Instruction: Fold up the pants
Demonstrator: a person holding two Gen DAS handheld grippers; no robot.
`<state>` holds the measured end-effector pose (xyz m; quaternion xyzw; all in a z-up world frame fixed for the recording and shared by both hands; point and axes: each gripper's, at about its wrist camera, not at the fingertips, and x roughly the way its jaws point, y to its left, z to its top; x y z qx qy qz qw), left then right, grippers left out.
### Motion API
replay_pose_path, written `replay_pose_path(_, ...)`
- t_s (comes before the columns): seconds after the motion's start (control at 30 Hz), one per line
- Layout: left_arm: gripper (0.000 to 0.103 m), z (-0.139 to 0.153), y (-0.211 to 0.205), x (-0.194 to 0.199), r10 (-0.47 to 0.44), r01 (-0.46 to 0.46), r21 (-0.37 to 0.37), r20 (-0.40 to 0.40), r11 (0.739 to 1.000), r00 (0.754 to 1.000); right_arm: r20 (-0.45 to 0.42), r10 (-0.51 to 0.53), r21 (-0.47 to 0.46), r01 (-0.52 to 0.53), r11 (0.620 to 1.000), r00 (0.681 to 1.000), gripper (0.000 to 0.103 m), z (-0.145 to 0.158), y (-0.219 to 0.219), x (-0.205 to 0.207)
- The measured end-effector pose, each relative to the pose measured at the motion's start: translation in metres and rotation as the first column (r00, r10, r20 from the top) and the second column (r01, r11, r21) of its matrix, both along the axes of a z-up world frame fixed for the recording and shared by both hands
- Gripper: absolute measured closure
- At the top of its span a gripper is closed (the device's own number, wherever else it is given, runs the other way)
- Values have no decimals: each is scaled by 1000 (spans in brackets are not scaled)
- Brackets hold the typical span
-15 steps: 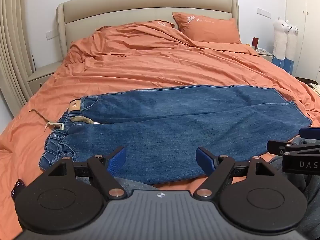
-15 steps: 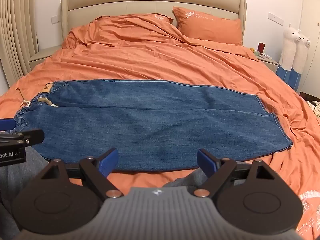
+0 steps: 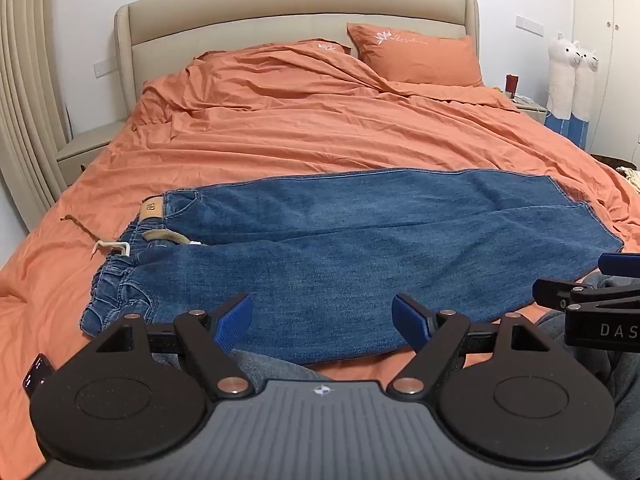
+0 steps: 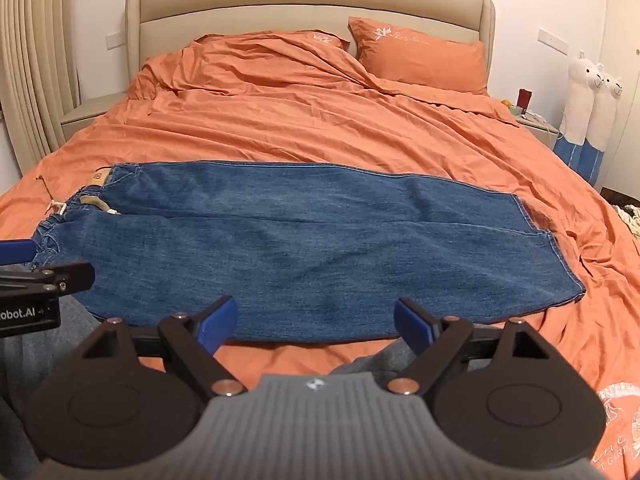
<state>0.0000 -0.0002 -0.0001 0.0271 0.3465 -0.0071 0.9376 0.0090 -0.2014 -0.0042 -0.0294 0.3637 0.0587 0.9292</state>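
Pants (image 3: 352, 248) lay flat across the bed (image 3: 320, 132) beyond our wide-open left gripper (image 3: 322, 318) and right gripper (image 4: 316, 320); pinching one denim layer risked a skewed fold.

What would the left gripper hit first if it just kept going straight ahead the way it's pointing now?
Most likely the jeans: the open left gripper points across their near edge, around mid-leg. Its height above the denim is hard to judge, so it may skim over and meet the orange bedding instead.

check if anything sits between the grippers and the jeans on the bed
Nothing visible does. The jeans lie flat across the orange duvet, and both the left gripper and right gripper hover open just short of the near edge, with only bare duvet between.
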Motion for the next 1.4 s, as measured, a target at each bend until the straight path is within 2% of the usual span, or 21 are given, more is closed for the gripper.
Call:
replay_pose_path(0.47, 10, -8, 5, -3, 3, -3, 3, -5, 1000, 1000, 12, 3, 2, -3, 1000, 1000, 21, 2, 0, -6)
replay_pose_path(1.4, 10, -4, 11, -7, 14, -14, 0, -7, 1000, 1000, 11, 3, 8, -3, 1000, 1000, 21, 3, 4, -11)
